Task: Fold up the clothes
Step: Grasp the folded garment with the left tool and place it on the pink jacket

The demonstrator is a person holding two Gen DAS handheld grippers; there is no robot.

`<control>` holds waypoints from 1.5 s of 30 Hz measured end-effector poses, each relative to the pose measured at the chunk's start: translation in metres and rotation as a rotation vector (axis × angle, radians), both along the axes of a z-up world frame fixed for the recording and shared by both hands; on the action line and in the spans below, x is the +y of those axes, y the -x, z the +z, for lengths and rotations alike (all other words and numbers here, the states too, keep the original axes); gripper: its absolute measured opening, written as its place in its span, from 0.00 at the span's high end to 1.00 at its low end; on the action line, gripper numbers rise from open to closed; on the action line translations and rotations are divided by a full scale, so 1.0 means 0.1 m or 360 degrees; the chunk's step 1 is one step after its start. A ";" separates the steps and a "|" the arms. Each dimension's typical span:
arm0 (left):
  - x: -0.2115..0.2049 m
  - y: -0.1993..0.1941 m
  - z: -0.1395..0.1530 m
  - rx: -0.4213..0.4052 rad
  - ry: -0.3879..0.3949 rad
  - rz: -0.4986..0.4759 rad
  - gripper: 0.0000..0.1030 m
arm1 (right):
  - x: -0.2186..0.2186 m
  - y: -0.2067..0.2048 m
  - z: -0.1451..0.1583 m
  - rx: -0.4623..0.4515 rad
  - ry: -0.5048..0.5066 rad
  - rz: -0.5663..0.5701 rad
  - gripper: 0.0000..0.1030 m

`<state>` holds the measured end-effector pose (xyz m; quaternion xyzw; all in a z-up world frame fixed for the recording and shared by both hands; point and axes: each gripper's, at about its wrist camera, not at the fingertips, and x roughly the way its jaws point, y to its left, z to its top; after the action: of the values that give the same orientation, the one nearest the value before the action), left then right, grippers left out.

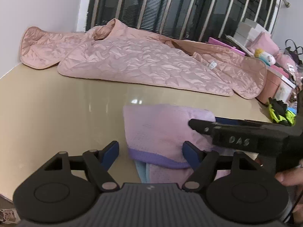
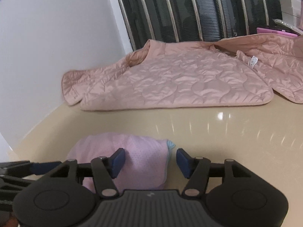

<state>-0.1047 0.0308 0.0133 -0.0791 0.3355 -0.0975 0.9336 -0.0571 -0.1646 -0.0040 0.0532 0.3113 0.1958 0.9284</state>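
Two grippers hover with fingers spread apart over a folded lilac garment (image 1: pixel 159 132) near the front of the glossy beige table (image 1: pixel 56 113): the left gripper (image 1: pixel 151 151) and the right gripper (image 2: pixel 150 162) grip nothing. Behind it lies a pink quilted jacket (image 2: pixel 180 81) (spread flat), against a white wall (image 2: pixel 56 37) and barred window (image 1: pixel 180 5); what the boxes (image 1: pixel 248 32) on the right hold cannot be told.

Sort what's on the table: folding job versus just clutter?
Job: folded lilac garment, pink quilted jacket, left gripper and right gripper, both open.
Clutter: plush toy, boxes, neon-yellow item.
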 end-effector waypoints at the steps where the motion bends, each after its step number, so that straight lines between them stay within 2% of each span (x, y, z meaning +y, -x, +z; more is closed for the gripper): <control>1: 0.00 0.01 0.00 0.0000 0.0017 -0.0016 0.36 | 0.03 0.03 -0.01 -0.0022 0.0031 0.0014 0.43; 2: -0.01 0.02 0.00 0.0002 0.0034 -0.0027 0.39 | 0.05 0.06 -0.02 -0.0041 0.0057 0.0022 0.43; 4: -0.02 0.04 -0.01 0.0012 0.0076 -0.0054 0.53 | 0.10 0.12 -0.04 -0.0087 0.0120 0.0032 0.46; 6: -0.02 0.06 -0.01 0.0028 0.0126 -0.0081 0.59 | 0.14 0.19 -0.04 -0.0105 0.0133 0.0053 0.59; 9: -0.02 0.11 -0.02 0.0032 0.0170 -0.0109 0.67 | 0.17 0.28 -0.04 -0.0121 0.0151 0.0083 0.70; 12: -0.02 0.17 -0.04 0.0027 0.0226 -0.0123 0.80 | 0.17 0.35 -0.03 -0.0123 0.0151 0.0096 0.77; 14: -0.05 0.19 -0.04 -0.0038 0.0194 -0.0146 0.85 | 0.19 0.40 -0.02 -0.0133 0.0166 0.0097 0.83; 17: -0.10 0.19 -0.02 -0.0101 0.0125 -0.0176 0.88 | 0.24 0.49 0.00 -0.0171 0.0233 0.0075 0.87; 24: -0.27 -0.07 0.19 -0.0230 0.0057 -0.0244 0.89 | 0.13 0.44 0.22 -0.0252 0.0216 -0.0016 0.92; 28: -0.43 -0.38 0.43 -0.0331 0.0043 -0.0307 0.90 | 0.06 0.31 0.42 -0.0361 0.0277 -0.0077 0.92; 32: -0.59 -0.86 0.74 -0.0419 0.0064 -0.0348 0.90 | -0.08 0.04 0.67 -0.0478 0.0337 -0.0143 0.92; 34: -0.68 -1.14 0.86 -0.0432 0.0082 -0.0352 0.89 | -0.18 -0.19 0.81 -0.0512 0.0344 -0.0182 0.92; 37: -0.91 -1.57 0.99 -0.0484 0.0024 -0.0362 0.89 | -0.33 -0.61 0.99 -0.0550 0.0349 -0.0248 0.92; 42: -1.22 -2.47 1.10 -0.0409 0.0031 -0.0337 0.90 | -0.47 -1.50 1.17 -0.0566 0.0419 -0.0311 0.92; 45: -1.31 -3.09 1.03 -0.0326 0.0043 -0.0332 0.90 | -0.52 -2.07 1.16 -0.0522 0.0456 -0.0318 0.92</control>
<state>0.2043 -0.0998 0.1164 -0.0459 0.2435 -0.2061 0.9466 0.1495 -0.2164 0.1124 -0.0810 0.1741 0.0629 0.9794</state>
